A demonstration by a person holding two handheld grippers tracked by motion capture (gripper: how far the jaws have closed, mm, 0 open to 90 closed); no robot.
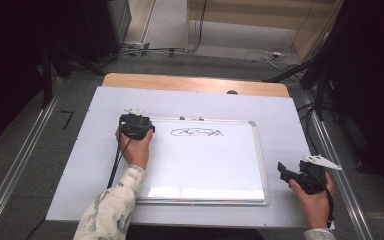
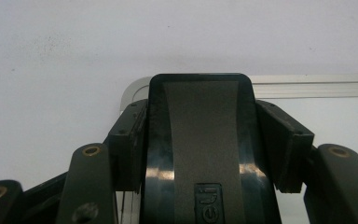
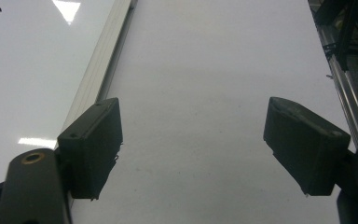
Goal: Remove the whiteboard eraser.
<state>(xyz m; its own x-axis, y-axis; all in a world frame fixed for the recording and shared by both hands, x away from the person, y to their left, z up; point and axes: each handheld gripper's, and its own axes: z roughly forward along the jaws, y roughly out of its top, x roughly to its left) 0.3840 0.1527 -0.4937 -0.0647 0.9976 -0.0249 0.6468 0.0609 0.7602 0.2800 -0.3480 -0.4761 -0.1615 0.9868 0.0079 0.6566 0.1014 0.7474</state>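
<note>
Gripping a black eraser (image 2: 199,149) between its two pads, the left gripper (image 1: 135,125) sits at the top left corner of the whiteboard (image 1: 240,175), just left of a black scribble (image 1: 196,132) on the board. The right gripper (image 3: 193,149) hangs over the white table cover (image 3: 214,70) beside the board's right edge, jaws wide apart with nothing between them.
</note>
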